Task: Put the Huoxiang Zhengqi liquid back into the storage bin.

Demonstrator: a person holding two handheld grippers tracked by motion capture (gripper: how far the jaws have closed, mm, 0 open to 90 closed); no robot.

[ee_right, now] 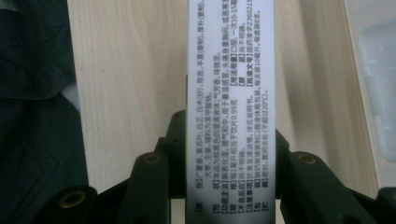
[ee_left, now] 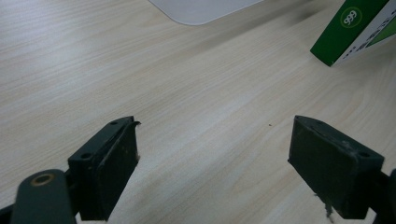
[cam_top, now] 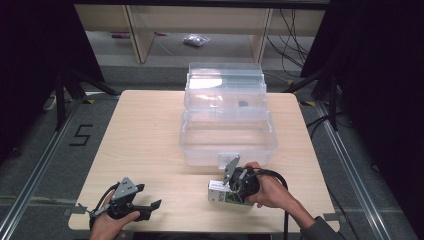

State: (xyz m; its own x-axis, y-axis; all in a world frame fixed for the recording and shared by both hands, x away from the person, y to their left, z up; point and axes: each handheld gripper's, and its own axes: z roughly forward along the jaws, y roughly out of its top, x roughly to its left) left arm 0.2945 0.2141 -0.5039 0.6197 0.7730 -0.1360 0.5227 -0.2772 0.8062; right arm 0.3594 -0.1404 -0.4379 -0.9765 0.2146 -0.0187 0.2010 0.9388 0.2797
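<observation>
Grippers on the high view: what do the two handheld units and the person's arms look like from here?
Both are black handheld units. The left claw carries a grey three-cornered plate on top, as does the right claw. In the left gripper view the jaws are dark blocks with worn, chipped pads and brass-coloured pivot rivets. A black cable trails from the right unit. A dark sleeve covers the right forearm.

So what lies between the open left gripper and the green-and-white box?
Only bare wooden table separates the left gripper from the box, clamped in the right gripper; the high view shows it.
</observation>
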